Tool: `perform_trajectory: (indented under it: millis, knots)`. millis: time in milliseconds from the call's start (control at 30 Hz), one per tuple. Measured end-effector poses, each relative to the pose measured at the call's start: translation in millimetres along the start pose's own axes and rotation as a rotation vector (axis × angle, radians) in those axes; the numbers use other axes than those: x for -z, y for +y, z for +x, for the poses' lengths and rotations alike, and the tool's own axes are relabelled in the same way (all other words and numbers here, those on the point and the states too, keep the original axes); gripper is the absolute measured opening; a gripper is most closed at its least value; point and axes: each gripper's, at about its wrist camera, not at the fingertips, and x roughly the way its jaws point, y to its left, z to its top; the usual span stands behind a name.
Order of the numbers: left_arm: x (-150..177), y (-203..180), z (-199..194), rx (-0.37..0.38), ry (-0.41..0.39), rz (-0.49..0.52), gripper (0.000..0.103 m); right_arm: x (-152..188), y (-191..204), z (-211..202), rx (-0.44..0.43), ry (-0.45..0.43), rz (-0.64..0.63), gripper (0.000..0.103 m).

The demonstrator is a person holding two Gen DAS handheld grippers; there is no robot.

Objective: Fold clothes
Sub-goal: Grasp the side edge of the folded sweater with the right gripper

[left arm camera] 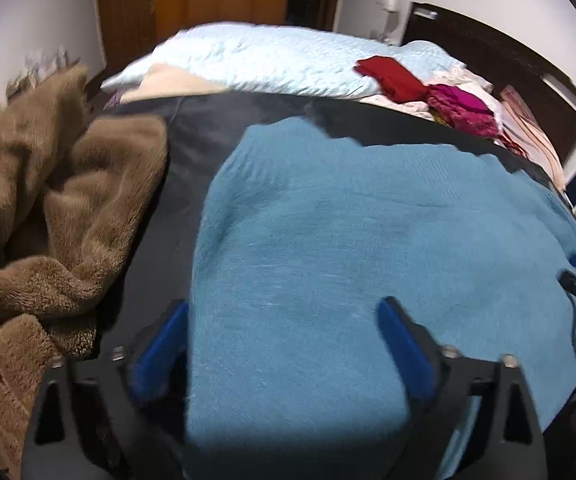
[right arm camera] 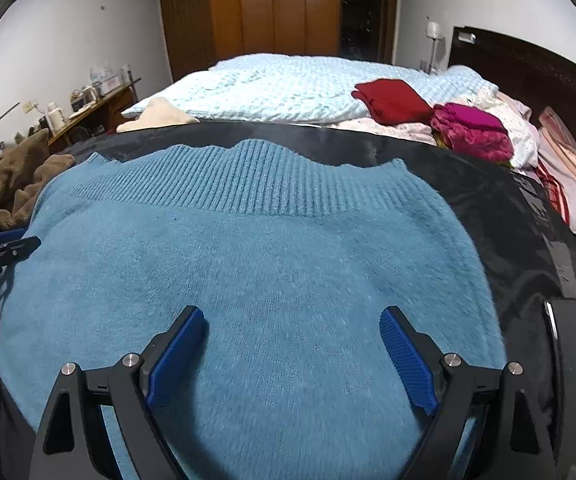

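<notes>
Lying flat on a dark grey bed cover (right arm camera: 488, 208), the fuzzy blue knitted sweater (right arm camera: 248, 264) is spread out wide, with its ribbed band (right arm camera: 256, 176) at the far edge. The left gripper (left arm camera: 284, 320) hangs over the near left part of the sweater, and its blue jaws stand wide apart. Nothing is pinched between them; the blue knit just shows below. In the left wrist view the picture is a bit blurry. The right gripper (right arm camera: 292, 328) hangs over the near middle of the sweater, and its blue jaws are wide apart too, with nothing clamped. In the right wrist view the tip of the left gripper peeks in at the left edge, just beside the sweater's left side. A fluffy brown blanket (left arm camera: 48, 216) is bunched up on the left of the bed, near the sweater but not on it. Farther back lies a light blue bumpy quilt (right arm camera: 280, 88). On the right of the quilt sits a folded red cloth (right arm camera: 392, 100), and just beside it is a bright pink fuzzy cloth (right arm camera: 472, 128). A pink striped cloth (right arm camera: 572, 196) lies at the far right by the dark wooden headboard (right arm camera: 528, 64). A tall brown wooden wardrobe (right arm camera: 272, 8) stands against the back wall. A low table (right arm camera: 100, 104) with small things on it is at the far left.
</notes>
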Motion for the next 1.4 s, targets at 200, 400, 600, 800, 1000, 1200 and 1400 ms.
perform_trajectory:
  millis: [200,400,600,800,1000,1200,1400]
  knots:
    - [1,3,2,-0.006,-0.016,-0.014,0.102,29,-36,-60,-0.038,-0.043,0.257,0.091]
    - [1,5,3,0.004,-0.018,-0.012,0.102,81,-84,-102,-0.112,-0.042,0.564,0.091]
    - [2,6,2,0.013,-0.021,-0.01,0.102,106,-90,-107,-0.162,-0.022,0.676,0.091]
    - [3,7,1,0.029,-0.024,-0.003,0.102,105,-87,-82,-0.208,-0.008,0.742,0.091]
    - [2,7,0,0.032,-0.029,0.0,0.102,93,-73,-65,-0.191,-0.039,0.731,0.091]
    - [3,8,0,0.032,-0.032,0.0,0.102,94,-74,-57,-0.17,-0.113,0.773,0.08]
    - [3,8,0,0.033,-0.036,0.0,0.102,95,-78,-48,-0.162,-0.159,0.823,0.054]
